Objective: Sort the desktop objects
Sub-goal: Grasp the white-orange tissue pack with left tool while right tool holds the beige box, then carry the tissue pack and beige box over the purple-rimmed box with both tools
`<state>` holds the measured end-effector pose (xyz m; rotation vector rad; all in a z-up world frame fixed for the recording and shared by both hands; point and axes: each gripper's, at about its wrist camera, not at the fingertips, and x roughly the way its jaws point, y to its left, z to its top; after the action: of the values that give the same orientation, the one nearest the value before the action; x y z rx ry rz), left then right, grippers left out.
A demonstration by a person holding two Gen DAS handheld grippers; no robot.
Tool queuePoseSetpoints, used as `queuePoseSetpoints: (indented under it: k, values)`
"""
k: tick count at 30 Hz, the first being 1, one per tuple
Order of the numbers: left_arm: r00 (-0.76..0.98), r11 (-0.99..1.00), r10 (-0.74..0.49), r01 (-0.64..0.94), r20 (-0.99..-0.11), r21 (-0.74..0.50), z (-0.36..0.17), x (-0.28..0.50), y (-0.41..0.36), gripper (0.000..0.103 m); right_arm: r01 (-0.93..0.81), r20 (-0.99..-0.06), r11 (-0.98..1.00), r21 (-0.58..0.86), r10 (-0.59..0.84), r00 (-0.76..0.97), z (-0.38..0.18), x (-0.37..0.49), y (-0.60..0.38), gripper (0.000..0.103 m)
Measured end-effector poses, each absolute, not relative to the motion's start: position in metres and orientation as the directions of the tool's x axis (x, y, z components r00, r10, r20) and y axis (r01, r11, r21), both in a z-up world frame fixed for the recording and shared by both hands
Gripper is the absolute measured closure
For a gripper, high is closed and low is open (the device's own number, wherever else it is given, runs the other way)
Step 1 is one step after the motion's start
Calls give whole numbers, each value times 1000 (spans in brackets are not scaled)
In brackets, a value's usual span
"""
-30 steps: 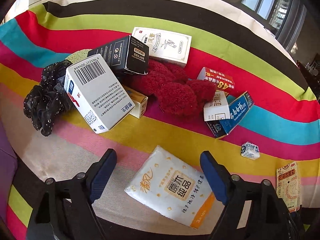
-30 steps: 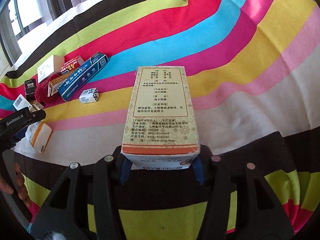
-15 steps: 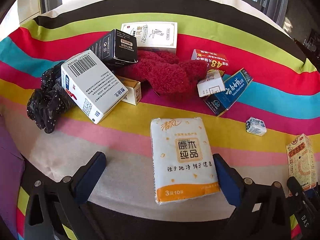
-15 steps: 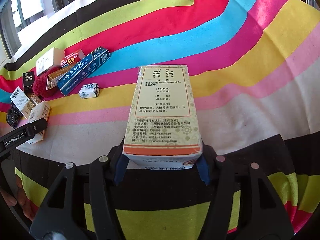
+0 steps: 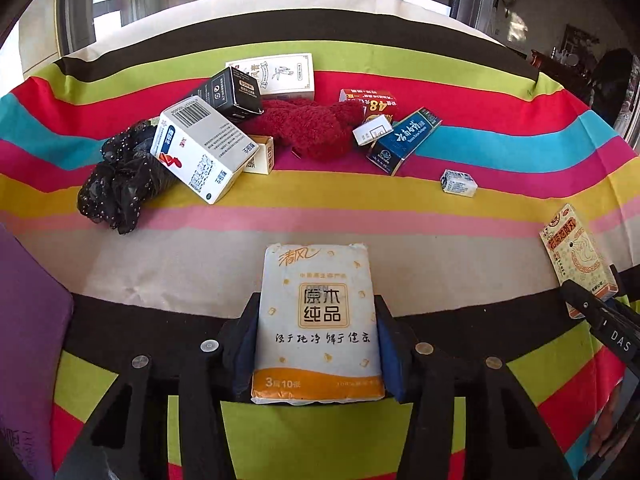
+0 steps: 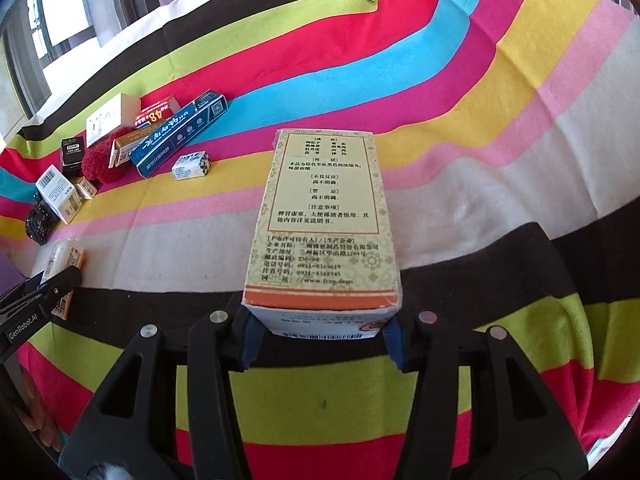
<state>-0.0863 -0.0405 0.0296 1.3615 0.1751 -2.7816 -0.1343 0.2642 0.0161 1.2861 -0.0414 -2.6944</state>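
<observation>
A: Status. Left tool (image 5: 316,344) is clamped on the tissue pack (image 5: 316,320), blue pads on both long sides. Right tool (image 6: 322,340) is gripping the medicine box (image 6: 326,216) by its near end, most of the box sticking out forward.

B: Where's the rest?

A: Pile at the far left of the tabletop (image 6: 480,184): white barcode box (image 5: 200,154) leaning on the black scrunchie (image 5: 120,176), black box (image 5: 230,94), red fluffy thing (image 5: 308,128), blue carton (image 5: 404,140). Small wrapped packet (image 5: 459,183) sits apart, near the blue carton.

B: Risks?

A: Tissue pack is soft. I'd guess it bows or slips if the squeeze eases. The medicine box is held only at one end, so it could pivot down in the pads on a fast swing.

B: Collision?

A: Tools are close. Each one shows at the edge of the other's view. Crossing paths could knock a load loose.

B: Room to set down?

A: Plenty. Right half of the striped cloth (image 6: 460,60) is bare, so is the pale band in front of the pile. Near edge is close under both tools; a short drop could go off it.
</observation>
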Motion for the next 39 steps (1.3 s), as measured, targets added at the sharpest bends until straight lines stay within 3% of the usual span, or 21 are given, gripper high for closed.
queuePoseSetpoints:
  k: [11,19,29,35,39]
  values:
    - [-620,-996,70,1,-782,-90,13,8,-43,52,242,-772,-970,3,-156,-616,15,-11,210,50]
    - [-661,-998,66,-29,-748,-63,-4,1,-46,52,286,-748,-958,-24,-173,-641,27,18,177,50]
    - [-770,-993,92,-22,-632,-118,47,53,-83,52,350,-676,-936,-35,-235,-698,60,48,136,50]
    - [-802,-982,125,-15,-585,-189,70,83,-109,52,421,-661,-907,14,-324,-676,75,55,110,50]
    - [-852,-971,131,-8,-507,-238,97,113,-131,51,496,-643,-867,37,-401,-652,89,64,82,50]
